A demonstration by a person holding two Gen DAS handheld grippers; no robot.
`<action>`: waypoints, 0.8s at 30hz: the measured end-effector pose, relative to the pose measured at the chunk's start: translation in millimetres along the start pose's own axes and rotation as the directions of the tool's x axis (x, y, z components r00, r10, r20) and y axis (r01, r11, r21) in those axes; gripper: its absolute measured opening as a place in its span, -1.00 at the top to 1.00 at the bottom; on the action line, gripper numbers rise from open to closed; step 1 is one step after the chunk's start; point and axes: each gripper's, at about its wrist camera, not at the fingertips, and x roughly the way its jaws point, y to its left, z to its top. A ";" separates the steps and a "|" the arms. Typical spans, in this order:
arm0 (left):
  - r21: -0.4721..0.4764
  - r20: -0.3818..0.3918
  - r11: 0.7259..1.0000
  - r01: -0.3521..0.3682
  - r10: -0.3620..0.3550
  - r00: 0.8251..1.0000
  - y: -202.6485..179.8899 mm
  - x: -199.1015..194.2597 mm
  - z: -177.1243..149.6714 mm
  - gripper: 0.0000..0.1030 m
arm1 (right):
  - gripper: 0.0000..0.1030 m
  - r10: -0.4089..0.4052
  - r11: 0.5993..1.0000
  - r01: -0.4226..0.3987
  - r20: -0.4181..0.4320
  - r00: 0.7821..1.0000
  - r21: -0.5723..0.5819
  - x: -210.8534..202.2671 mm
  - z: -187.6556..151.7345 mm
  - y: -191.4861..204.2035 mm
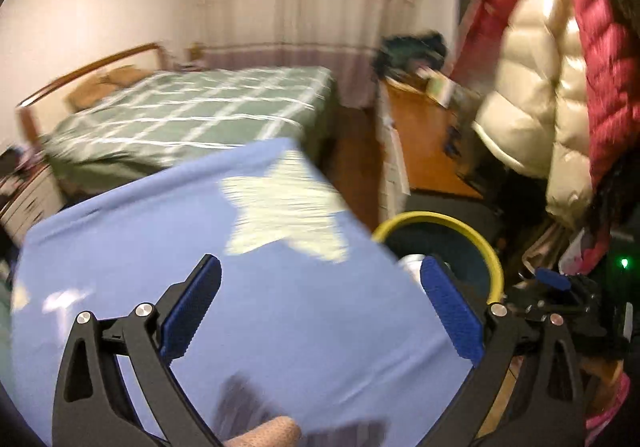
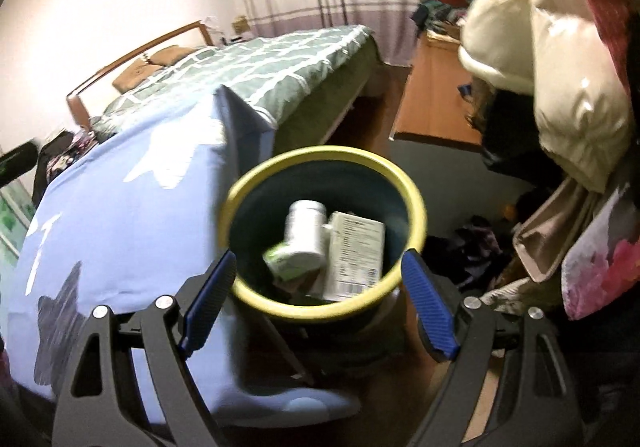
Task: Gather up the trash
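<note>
right gripper (image 2: 316, 299): fingers spread, nothing held | yellow-rimmed bin (image 2: 256, 297) just ahead between them, white bottle (image 2: 304, 227) and box (image 2: 354, 255) inside | left gripper (image 1: 320, 307): fingers spread over blue cloth (image 1: 160, 239), bin beyond right finger

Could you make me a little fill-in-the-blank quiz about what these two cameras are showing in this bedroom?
1. The rim of the trash bin is coloured ____.
2. Inside the bin lie a white bottle and a printed ____.
3. The right gripper hangs above the bin with its jaws ____.
4. The blue sheet beside the bin carries a pale ____ shape.

Missing words: yellow; box; open; star
</note>
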 end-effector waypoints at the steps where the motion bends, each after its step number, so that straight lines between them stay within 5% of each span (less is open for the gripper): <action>1: -0.037 0.023 0.999 -0.032 0.032 0.999 16.2 -17.2 -9.5 -0.91 | -0.56 0.005 1.000 -0.004 0.004 1.000 -0.014 -2.9 0.2 7.0; 5: -0.110 0.065 0.977 -0.183 0.191 0.979 63.3 -74.4 -44.2 -0.91 | -0.57 0.025 0.998 -0.023 0.032 0.999 -0.066 -14.1 2.5 35.1; 12: -0.214 0.107 0.931 -0.297 0.324 0.940 110.4 -153.0 -99.8 -0.91 | -0.60 0.083 0.984 -0.072 0.062 0.995 -0.166 -36.1 -0.7 79.2; 24: -0.288 0.117 0.897 -0.336 0.381 0.917 121.2 -190.7 -147.3 -0.91 | -0.64 0.109 0.973 -0.076 0.142 0.984 -0.217 -79.2 -15.2 103.2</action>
